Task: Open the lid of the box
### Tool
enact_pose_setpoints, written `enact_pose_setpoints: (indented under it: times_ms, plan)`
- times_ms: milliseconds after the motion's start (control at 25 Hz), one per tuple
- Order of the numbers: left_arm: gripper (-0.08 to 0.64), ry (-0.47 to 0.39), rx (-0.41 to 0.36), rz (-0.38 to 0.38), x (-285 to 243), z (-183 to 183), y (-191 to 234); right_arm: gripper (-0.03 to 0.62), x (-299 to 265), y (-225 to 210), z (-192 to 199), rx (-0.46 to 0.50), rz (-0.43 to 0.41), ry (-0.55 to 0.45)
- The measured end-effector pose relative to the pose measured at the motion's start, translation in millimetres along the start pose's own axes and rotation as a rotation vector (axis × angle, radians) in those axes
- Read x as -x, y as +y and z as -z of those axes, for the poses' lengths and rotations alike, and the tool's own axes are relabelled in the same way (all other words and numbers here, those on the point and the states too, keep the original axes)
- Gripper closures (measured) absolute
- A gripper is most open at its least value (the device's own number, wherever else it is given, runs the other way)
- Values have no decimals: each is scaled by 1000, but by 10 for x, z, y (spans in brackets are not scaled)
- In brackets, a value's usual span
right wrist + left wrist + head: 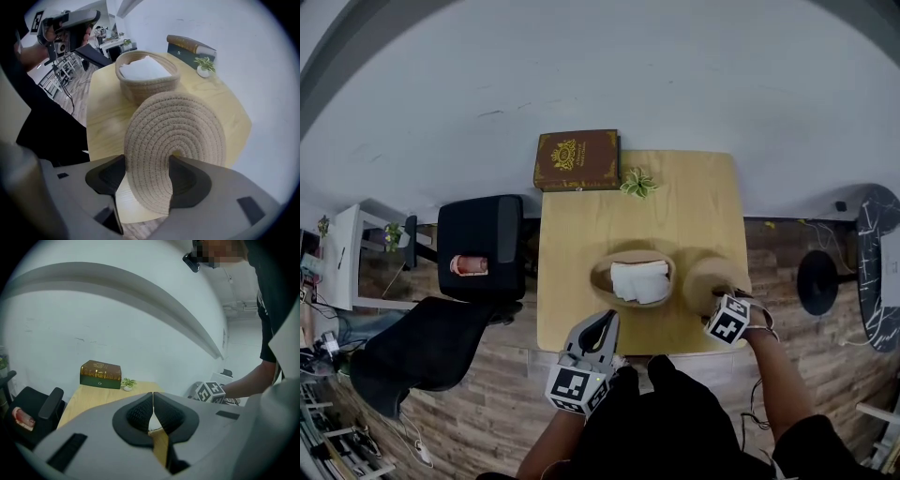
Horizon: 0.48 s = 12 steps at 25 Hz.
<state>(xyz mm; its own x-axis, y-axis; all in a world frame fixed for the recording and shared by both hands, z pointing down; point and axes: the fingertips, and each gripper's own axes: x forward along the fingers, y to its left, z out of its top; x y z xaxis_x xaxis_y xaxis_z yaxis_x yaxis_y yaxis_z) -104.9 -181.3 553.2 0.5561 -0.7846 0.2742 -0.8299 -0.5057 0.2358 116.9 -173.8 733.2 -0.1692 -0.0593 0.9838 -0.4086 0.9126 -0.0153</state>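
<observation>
Right gripper view: right gripper point(146, 174) is clamped on the round woven lid point(180, 136), pads on either side of its near edge. The lid is tilted over the table point(105, 122); can't tell if its far rim touches the tabletop.

Head view: the lid is off and just right of the basket point(602, 272). The basket is open, mid-table toward the near edge, with a white cloth point(639, 281) inside.

The left gripper point(606, 326) is at the table's near edge, just in front of the basket and not touching it. Left gripper view: jaws pressed together, nothing between them.

At the far edge is a brown case point(577, 159) with gold trim, with a small plant point(637, 183) just beside it on the right. A black chair point(478, 246) stands left of the table.
</observation>
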Motion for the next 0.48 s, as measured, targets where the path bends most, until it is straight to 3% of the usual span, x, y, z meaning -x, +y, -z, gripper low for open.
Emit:
enact_pose_setpoints:
  times_ms: [480]
  plan:
    - [538,28,11,-36,-32,125,-46,279,-223,52,-5,51,-21,-6]
